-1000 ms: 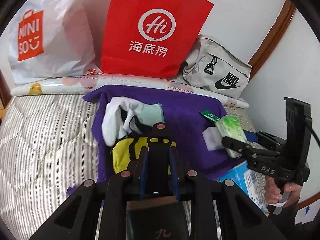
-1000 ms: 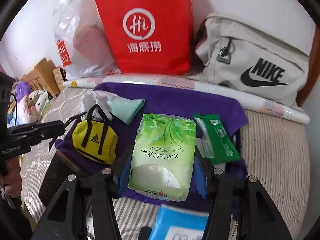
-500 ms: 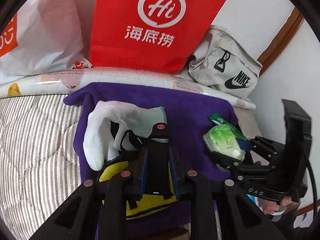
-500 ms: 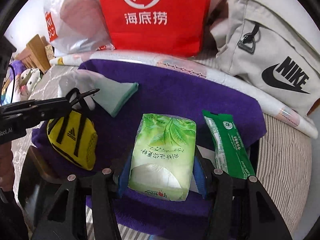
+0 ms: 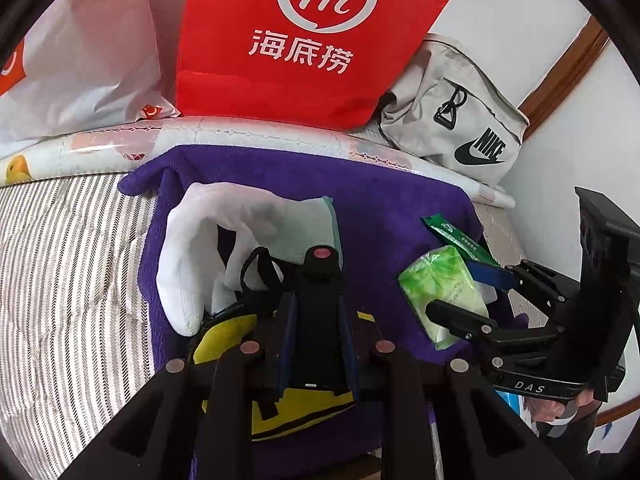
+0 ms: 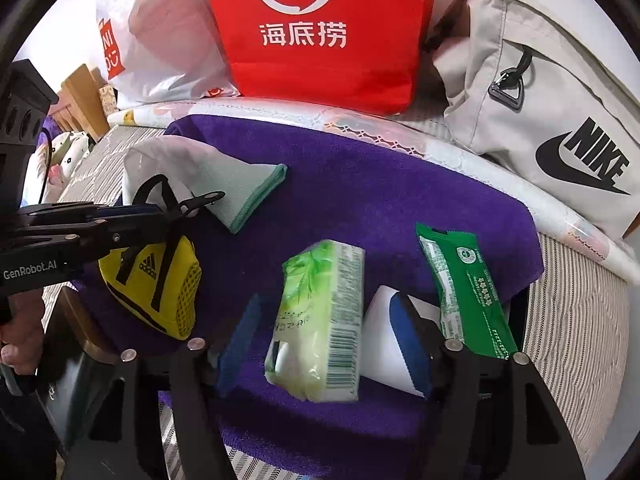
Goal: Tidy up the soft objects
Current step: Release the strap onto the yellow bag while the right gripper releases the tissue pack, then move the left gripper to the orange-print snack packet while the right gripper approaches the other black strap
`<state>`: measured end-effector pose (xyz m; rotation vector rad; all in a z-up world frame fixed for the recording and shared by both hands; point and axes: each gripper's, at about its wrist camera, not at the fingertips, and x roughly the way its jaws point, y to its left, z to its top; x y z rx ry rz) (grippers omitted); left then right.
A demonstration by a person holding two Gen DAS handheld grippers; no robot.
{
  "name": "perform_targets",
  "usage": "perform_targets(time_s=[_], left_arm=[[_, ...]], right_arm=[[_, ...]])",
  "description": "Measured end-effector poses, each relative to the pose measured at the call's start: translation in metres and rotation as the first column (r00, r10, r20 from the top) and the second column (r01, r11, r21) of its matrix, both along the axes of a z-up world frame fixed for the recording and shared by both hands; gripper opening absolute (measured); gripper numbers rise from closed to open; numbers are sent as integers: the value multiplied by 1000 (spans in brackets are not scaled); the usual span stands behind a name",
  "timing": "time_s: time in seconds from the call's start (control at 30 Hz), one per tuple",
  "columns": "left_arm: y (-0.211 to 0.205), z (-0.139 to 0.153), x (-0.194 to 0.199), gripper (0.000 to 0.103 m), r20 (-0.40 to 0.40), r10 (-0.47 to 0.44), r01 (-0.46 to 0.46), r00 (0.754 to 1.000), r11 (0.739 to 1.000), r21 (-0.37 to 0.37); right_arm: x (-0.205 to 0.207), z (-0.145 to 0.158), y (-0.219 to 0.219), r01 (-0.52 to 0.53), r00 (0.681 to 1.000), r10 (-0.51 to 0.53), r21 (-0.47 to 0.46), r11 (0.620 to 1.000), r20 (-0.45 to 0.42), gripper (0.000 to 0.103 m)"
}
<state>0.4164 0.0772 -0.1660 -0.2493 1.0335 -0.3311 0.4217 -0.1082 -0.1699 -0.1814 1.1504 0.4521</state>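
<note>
Looking along the left gripper (image 5: 314,300), its jaws sit drawn together on the black strap of the yellow pouch (image 5: 296,404), which hangs below them over the purple towel (image 5: 380,208); carrying it by the strap probably keeps the soft body from being crushed. A white sock (image 5: 192,256) lies curled on the towel just beyond the pouch. Off to the side the right gripper (image 5: 460,296) straddles a green tissue pack (image 5: 440,284), with a dark green packet (image 5: 456,236) just behind it. The towel is spread over a striped, quilted mattress (image 5: 60,280), seemingly as the sorting area. Along the back stand a red bag (image 5: 312,40), a white plastic bag (image 5: 80,60) and a grey Nike bag (image 5: 460,120), against a white wall with wooden trim.

From the right wrist, the right gripper (image 6: 328,340) has its jaws spread, blue pads clear of the tissue pack (image 6: 320,320) on both sides (so it is loose, tilted on its edge on the purple towel (image 6: 360,200)). The dark green packet (image 6: 460,288) lies just beside it, so like seems to be grouped with like. The left gripper (image 6: 196,202) enters from the edge, clamped on the strap with the yellow pouch (image 6: 156,284) dangling near the white sock (image 6: 200,176). Wooden furniture and a plush toy show past the mattress corner.
</note>
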Motion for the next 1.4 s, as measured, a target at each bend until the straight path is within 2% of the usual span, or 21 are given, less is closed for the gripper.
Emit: perform_targets(time_s=[0.1, 0.2, 0.4, 0.7, 1.07, 1.17, 1.23, 1.4], left_arm=[[3, 1, -1, 22, -10, 5, -5, 1000, 1000, -8], [5, 2, -4, 35, -32, 4, -4, 999, 1000, -6], [6, 13, -19, 40, -26, 19, -18, 999, 1000, 23], [7, 47, -66, 40, 30, 23, -24, 999, 999, 48], [-7, 71, -145, 40, 74, 5, -13, 997, 995, 102], [-10, 70, -167, 40, 77, 4, -12, 997, 994, 111], [-13, 68, -182, 40, 73, 4, -13, 997, 993, 121], [-18, 61, -213, 40, 64, 5, -13, 998, 991, 131]], right_arm=[[-1, 0, -4, 15, 1000, -15, 16, 1000, -8, 67], [-3, 5, -9, 34, 999, -33, 54, 998, -25, 67], [-15, 24, -20, 65, 998, -65, 104, 992, -11, 67], [-52, 63, -33, 95, 993, -105, 186, 978, 44, 67], [-134, 106, -50, 83, 988, -113, 248, 965, 106, 67], [-162, 113, -50, 58, 986, -94, 245, 968, 135, 62], [-180, 117, -49, 40, 986, -77, 243, 969, 146, 55], [-220, 117, -54, 21, 984, -60, 227, 974, 167, 49]])
